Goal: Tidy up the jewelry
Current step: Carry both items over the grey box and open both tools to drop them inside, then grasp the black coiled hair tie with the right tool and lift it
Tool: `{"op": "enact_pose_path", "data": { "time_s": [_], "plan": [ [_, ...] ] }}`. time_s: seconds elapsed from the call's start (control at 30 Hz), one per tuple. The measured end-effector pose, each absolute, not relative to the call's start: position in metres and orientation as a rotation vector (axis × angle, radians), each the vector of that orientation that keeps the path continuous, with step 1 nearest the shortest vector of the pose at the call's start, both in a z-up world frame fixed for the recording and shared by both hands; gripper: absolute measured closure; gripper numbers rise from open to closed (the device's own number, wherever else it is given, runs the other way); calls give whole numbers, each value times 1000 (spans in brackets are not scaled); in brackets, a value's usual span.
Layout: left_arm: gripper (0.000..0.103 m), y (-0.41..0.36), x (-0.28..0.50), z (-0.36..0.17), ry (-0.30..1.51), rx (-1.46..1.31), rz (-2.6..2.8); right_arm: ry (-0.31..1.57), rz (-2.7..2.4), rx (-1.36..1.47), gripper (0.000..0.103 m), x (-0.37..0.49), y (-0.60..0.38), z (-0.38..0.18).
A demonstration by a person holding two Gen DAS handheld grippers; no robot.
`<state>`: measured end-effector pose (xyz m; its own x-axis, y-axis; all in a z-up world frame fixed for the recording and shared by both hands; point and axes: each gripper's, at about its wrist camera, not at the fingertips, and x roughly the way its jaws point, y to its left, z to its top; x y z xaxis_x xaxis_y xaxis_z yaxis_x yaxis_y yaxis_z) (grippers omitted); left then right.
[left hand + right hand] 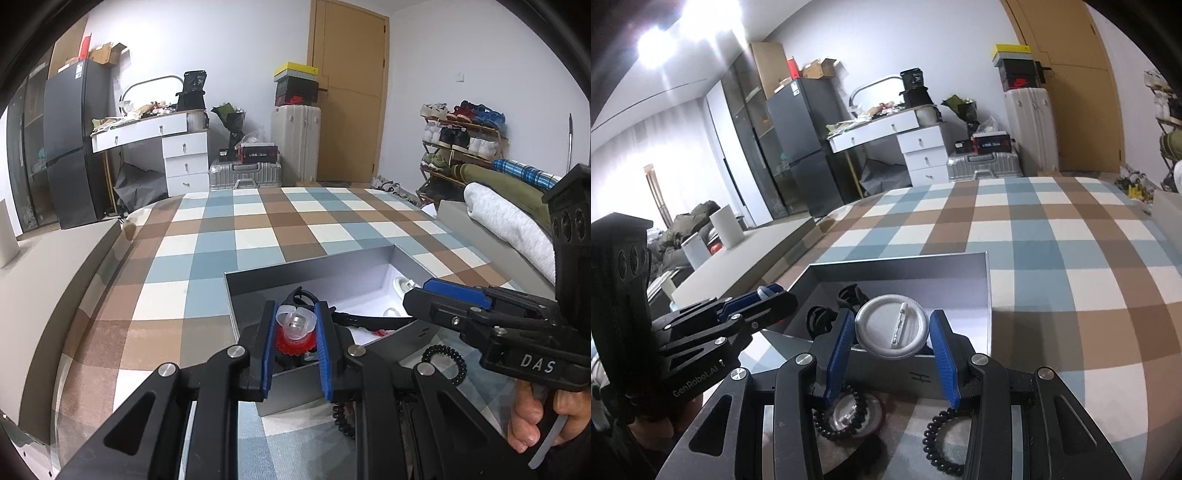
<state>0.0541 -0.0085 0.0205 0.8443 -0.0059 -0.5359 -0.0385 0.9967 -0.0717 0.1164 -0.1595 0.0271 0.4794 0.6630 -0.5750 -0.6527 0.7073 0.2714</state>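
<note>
My left gripper is shut on a small clear plastic piece with a red frilled base, held over the near left corner of the open grey box. In the right wrist view my right gripper is shut on a round white pin badge, back side up, above the front wall of the grey box. Black hair ties lie inside the box. Two black bead bracelets lie in front of it, the left one around another badge. The right gripper reaches in from the right.
The box sits on a bed with a blue, brown and white checked sheet. A black coil hair tie lies by the box. Folded clothes lie at the right edge, a grey ledge at the left. Suitcases stand beyond.
</note>
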Motion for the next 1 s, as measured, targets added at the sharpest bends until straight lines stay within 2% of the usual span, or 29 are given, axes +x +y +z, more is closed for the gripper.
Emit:
{"op": "enact_pose_path", "data": {
  "time_s": [0.53, 0.6, 0.77, 0.83, 0.9, 0.97, 1.0],
  "plan": [
    [86, -10, 58, 13, 601, -84, 1, 687, 805, 14, 60, 115, -163, 29],
    [74, -11, 58, 14, 601, -87, -7, 681, 802, 9, 55, 113, -165, 30],
    [49, -14, 54, 15, 599, -95, -24, 669, 797, -5, 50, 108, -170, 33],
    [38, -18, 52, 16, 602, -88, -38, 665, 793, -17, 42, 106, -173, 34],
    [24, -24, 48, 17, 599, -76, -44, 660, 790, -36, 29, 102, -176, 35],
    [19, -29, 45, 18, 600, -59, -26, 651, 785, -51, 23, 97, -179, 36],
    [17, -31, 45, 18, 607, -48, -19, 646, 776, -58, 17, 95, -181, 36]
  ]
}}
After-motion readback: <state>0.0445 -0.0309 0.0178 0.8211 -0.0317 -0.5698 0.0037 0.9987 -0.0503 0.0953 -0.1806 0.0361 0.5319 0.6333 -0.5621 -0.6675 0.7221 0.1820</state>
